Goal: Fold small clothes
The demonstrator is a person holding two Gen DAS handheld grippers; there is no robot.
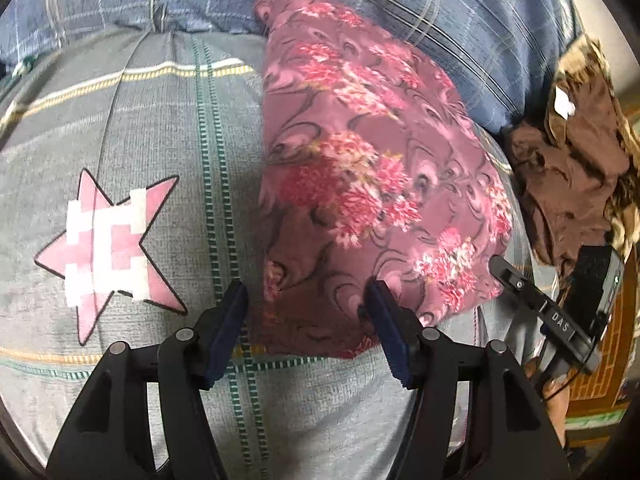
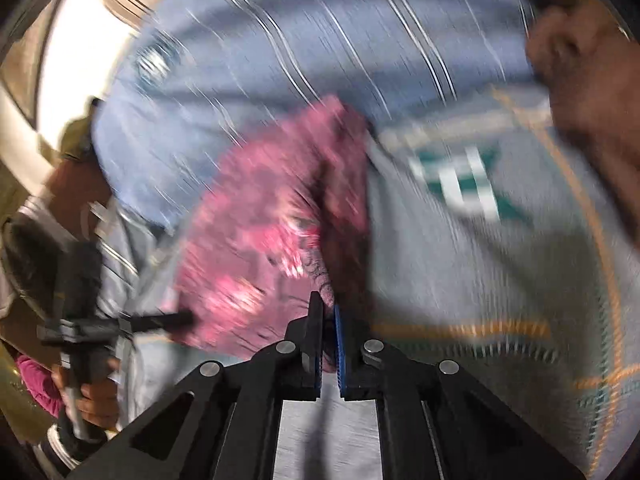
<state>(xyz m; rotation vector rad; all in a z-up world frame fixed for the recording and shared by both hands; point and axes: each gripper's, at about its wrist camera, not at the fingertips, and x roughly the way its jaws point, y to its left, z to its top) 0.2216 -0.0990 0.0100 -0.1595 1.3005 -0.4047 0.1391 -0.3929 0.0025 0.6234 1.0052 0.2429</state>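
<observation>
Brown clothes (image 1: 568,184) beside floral garment (image 1: 360,168)

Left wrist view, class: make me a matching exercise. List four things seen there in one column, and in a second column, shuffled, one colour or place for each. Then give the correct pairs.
Things:
1. floral garment
2. star patch
3. brown clothes
4. checked blanket

Descriptions:
A. blue with pale lines, across the top of the view
B. pink with white blocks, on the grey sheet at left
C. crumpled heap at the right edge
D. pink flower print, lying in the middle ahead of the open left gripper

Pairs: 1-D, 2-B, 3-C, 4-A
</observation>
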